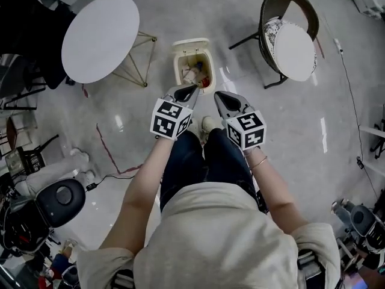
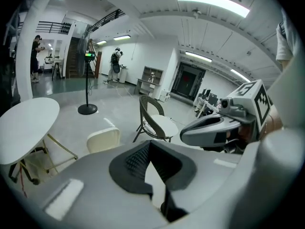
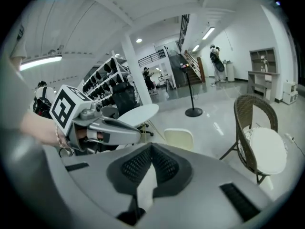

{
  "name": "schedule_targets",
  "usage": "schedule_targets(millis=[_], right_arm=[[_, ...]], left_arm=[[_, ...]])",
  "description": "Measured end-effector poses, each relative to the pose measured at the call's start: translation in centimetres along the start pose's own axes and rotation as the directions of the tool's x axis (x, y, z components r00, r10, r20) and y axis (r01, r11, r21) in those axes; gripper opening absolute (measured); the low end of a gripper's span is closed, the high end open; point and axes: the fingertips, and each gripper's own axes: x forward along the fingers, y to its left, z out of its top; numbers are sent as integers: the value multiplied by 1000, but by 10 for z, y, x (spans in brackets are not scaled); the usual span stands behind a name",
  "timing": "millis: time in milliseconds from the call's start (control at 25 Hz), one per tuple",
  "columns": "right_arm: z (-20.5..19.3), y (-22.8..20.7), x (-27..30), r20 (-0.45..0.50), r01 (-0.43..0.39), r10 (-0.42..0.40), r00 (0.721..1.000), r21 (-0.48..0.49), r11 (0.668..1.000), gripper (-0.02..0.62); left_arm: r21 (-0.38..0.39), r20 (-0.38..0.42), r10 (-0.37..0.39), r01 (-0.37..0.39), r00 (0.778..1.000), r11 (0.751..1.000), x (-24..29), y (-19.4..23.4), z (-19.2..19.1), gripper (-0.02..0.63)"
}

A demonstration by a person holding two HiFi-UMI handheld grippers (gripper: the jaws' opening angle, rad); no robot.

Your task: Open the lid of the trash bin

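Only in the head view is the small cream plastic trash bin (image 1: 178, 71) seen from above, its lid (image 1: 190, 43) raised and rubbish inside, on the grey floor (image 1: 180, 17) between a round white surface (image 1: 99, 38) and a wicker chair (image 1: 289, 35). The left tool (image 2: 150, 144) and right tool (image 3: 151, 147) are shown closed on nothing in their own views.

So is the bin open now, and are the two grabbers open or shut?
Trash bin, rubbish inside.
Lid, open, standing up at the back.
Left gripper, fingers shut, holding nothing.
Right gripper, fingers shut, holding nothing.
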Motion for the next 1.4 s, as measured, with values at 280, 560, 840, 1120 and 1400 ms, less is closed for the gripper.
schedule_targets(millis=[280, 560, 840, 1120, 1400], right_arm=[[35, 25, -22, 70, 12, -7, 997, -68, 998, 8], [71, 31, -38, 147, 54, -31, 989, -159, 986, 8], [94, 43, -53, 210, 21, 9, 978, -142, 990, 8], [101, 61, -54, 220, -15, 51, 974, -162, 987, 8], [103, 66, -50, 196, -33, 74, 978, -204, 978, 7]], left_arm=[[-5, 111, 3, -3, 994, 1000, -40, -12, 34, 5], [24, 201, -21, 17, 979, 1000, -67, -27, 60, 5], [15, 275, -6, 2, 961, 1000, -87, -38, 71, 5], [-16, 307, 14, -10, 951, 1000, -99, -37, 72, 5], [-9, 297, 11, -8, 955, 1000, -97, -38, 69, 5]])
